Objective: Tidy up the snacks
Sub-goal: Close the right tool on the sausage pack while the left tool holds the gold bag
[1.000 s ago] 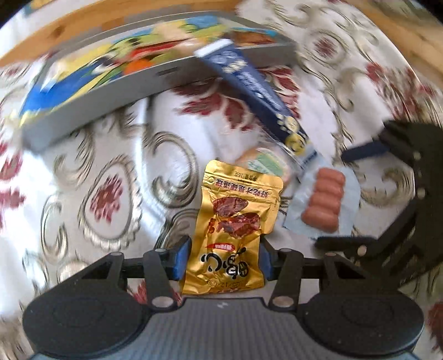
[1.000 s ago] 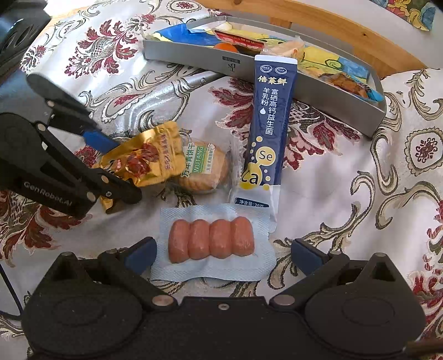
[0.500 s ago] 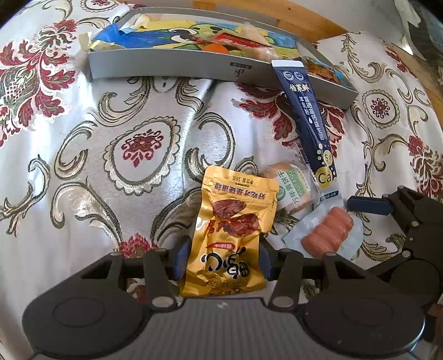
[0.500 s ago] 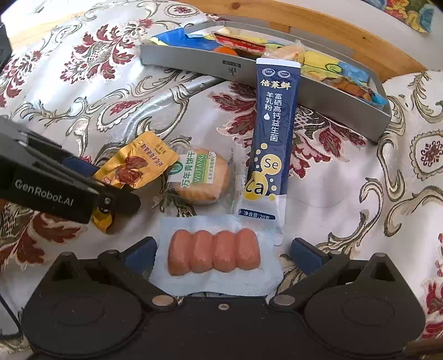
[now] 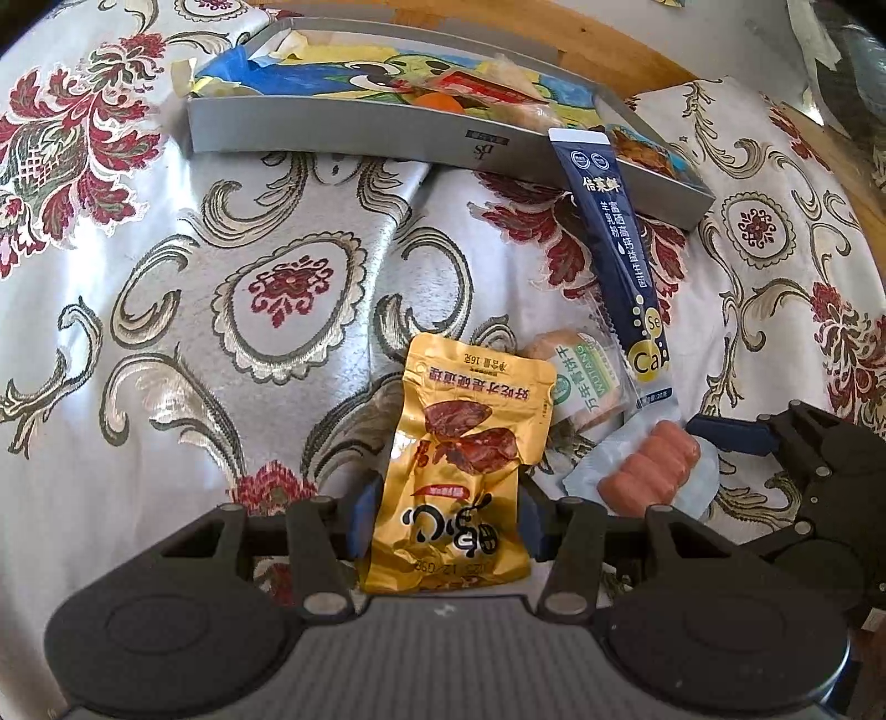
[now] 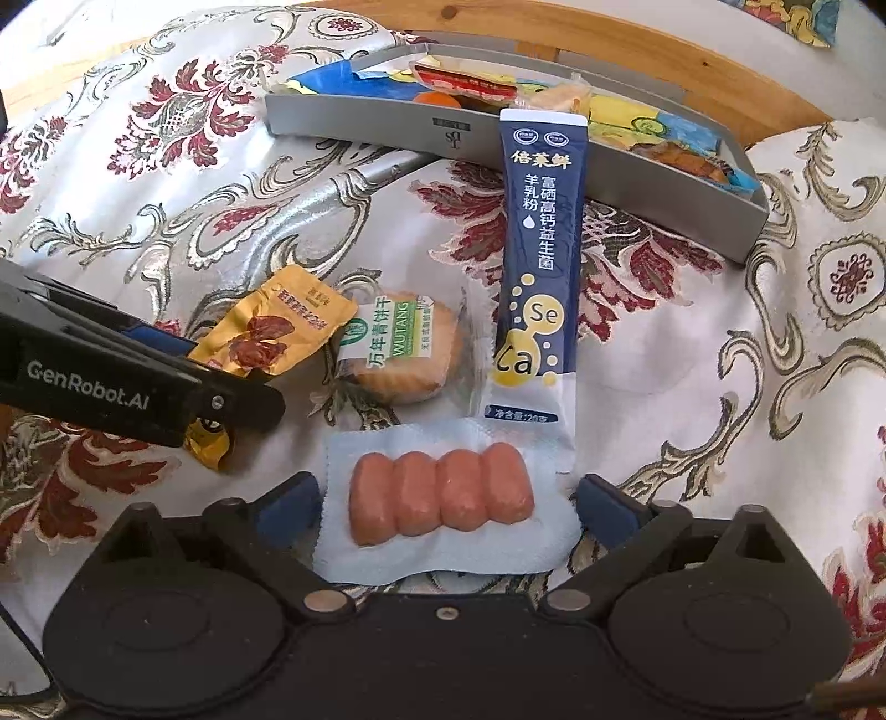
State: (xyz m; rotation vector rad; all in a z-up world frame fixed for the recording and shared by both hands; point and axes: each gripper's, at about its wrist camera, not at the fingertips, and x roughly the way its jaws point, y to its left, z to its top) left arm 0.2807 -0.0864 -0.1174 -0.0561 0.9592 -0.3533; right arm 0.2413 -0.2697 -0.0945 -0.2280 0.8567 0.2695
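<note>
Four loose snacks lie on the patterned cloth (image 6: 166, 183): one gold pouch (image 5: 459, 476), one wrapped biscuit (image 6: 407, 354), one blue stick sachet (image 6: 537, 260) and one clear pack of four sausages (image 6: 443, 495). One grey tray (image 6: 376, 124) stands beyond them, already holding several bright packets; how many is hard to tell, since they overlap.

The sachet leans with its top end against the tray's front wall and its bottom end just beside the sausage pack. The biscuit sits between the pouch and the sachet, near both. A wooden edge (image 6: 581, 33) runs behind the tray.

The left gripper (image 5: 443, 523) has its blue pads pressed against both sides of the pouch's lower half, clamped on it. In the right wrist view it reaches in low from the left, its dark finger crossing the pouch and hiding the lower end.

The right gripper (image 6: 446, 507) is spread wide, its fingers flanking the sausage pack, each near an edge without clearly pressing it. In the left wrist view it enters from the right, one blue-tipped finger beyond the sausages.
</note>
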